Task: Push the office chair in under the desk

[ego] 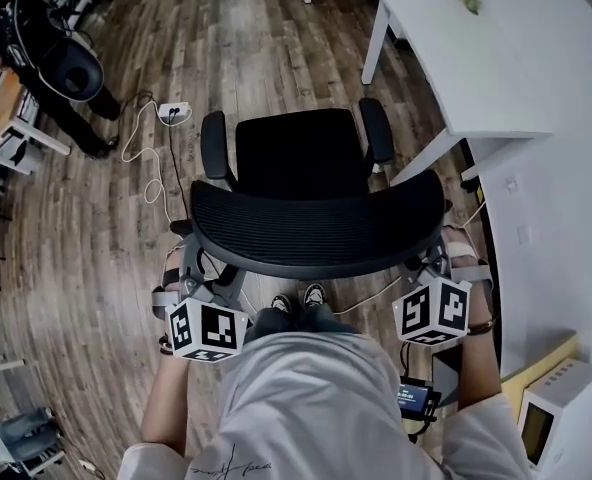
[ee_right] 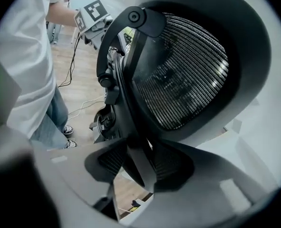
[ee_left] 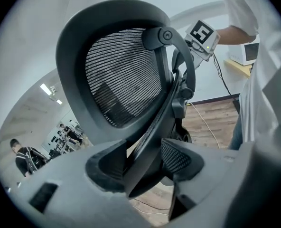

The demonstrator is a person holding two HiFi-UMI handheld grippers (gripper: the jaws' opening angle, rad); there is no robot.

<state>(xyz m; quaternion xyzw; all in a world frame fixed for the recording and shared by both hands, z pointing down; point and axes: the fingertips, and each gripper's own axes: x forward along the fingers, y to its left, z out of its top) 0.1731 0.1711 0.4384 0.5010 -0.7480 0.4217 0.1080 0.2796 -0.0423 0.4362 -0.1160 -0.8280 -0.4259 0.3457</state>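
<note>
The black mesh office chair stands on the wood floor with its curved backrest toward me. The white desk is beyond it to the upper right. My left gripper is at the backrest's left edge and my right gripper at its right edge. In the left gripper view the left gripper is open and the backrest rim runs between its pads with a gap on one side. In the right gripper view the right gripper straddles the rim the same way, open.
A white power strip with a looping cable lies on the floor left of the chair. Another person stands at the far left. A white wall runs along the right, with a white box at the lower right.
</note>
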